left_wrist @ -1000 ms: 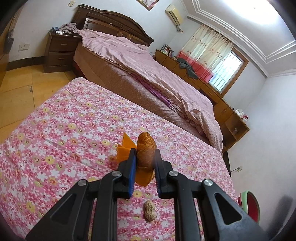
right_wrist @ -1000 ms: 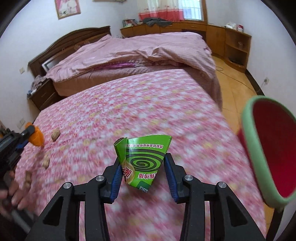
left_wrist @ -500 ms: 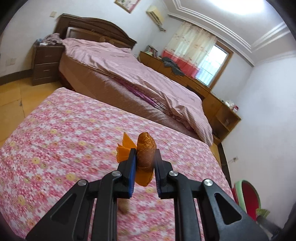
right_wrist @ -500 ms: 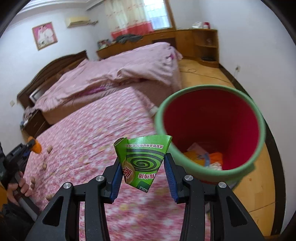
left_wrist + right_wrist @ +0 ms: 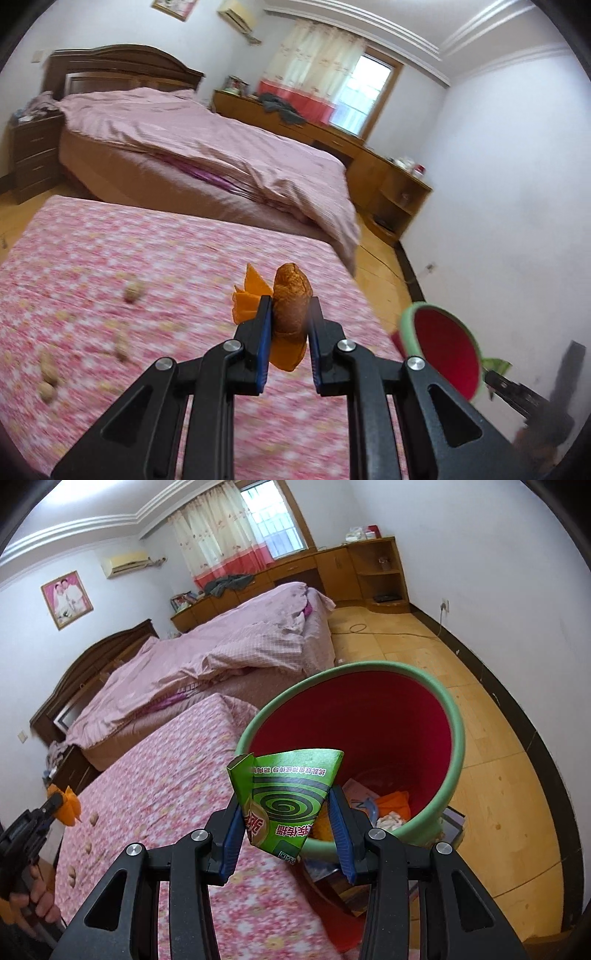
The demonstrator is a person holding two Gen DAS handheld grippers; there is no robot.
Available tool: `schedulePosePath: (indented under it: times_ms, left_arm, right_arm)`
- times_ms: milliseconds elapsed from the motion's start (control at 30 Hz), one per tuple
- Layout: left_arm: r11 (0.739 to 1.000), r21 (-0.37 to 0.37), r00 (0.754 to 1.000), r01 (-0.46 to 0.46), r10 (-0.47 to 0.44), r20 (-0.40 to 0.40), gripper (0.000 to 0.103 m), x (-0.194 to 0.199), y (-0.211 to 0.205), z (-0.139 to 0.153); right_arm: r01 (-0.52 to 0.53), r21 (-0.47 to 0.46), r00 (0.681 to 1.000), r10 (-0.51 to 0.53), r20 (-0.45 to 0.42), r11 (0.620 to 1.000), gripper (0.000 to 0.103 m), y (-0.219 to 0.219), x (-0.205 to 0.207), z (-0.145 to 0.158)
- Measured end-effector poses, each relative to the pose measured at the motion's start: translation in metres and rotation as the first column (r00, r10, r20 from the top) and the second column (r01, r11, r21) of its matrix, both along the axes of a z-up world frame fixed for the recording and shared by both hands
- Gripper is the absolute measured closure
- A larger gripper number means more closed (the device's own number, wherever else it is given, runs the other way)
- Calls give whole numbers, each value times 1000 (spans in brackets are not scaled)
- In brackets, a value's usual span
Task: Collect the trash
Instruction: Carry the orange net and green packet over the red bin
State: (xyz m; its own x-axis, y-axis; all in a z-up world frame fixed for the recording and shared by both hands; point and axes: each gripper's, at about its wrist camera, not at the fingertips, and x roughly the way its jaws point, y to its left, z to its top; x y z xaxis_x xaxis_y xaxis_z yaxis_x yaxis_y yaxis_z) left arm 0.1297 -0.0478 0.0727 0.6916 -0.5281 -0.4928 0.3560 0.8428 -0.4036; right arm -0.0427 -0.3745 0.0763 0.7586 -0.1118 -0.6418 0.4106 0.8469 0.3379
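Here we hold the right gripper [image 5: 286,818] clenched on a crumpled green carton [image 5: 286,799] printed with a spiral; both blue pads press its sides, and it stands upright between them. Just behind the carton we see the red bin [image 5: 424,738] with its green rim, tilted toward the camera. The carton overlaps the bin's near rim in the right wrist view; we cannot tell whether it sits above the opening or short of it. Inside the bin lie an orange scrap [image 5: 397,801], pale paper and a blue piece.

We hold the left gripper [image 5: 288,325] clamped on a brown peanut shell [image 5: 291,306] together with orange peel [image 5: 247,299], which sticks out on the left of the pads and hangs below them. This gripper is over the floral pink bedspread [image 5: 147,251], well apart from the bin, which shows at lower right in the left wrist view [image 5: 443,343]. In the right wrist view the same gripper appears at far left, orange peel at its tip, with a hand [image 5: 33,901] on its handle.

Several peanut shells [image 5: 48,373] lie scattered on the bedspread at left, blurred. A second bed with a pink quilt [image 5: 221,147] stands beyond.
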Motion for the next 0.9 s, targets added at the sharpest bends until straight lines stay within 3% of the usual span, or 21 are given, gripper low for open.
schedulePosePath:
  times_ms: [433,733,900]
  left_arm:
    - [980,39,980,195,-193,-39,86,-33,-121,11]
    - [933,100,938,346,-340,-66,86,-47,-205,1]
    - [915,130,924,382,-372,-95,86,-45,-233,-11]
  right_arm:
    - [-9,60,1000,7,21,998,59,-54,-7,-4]
    - [-19,91,999,16,39,996,59,-78,-3,-10]
    - [-32,111,999,28,41,993,57,-86,-4,-19]
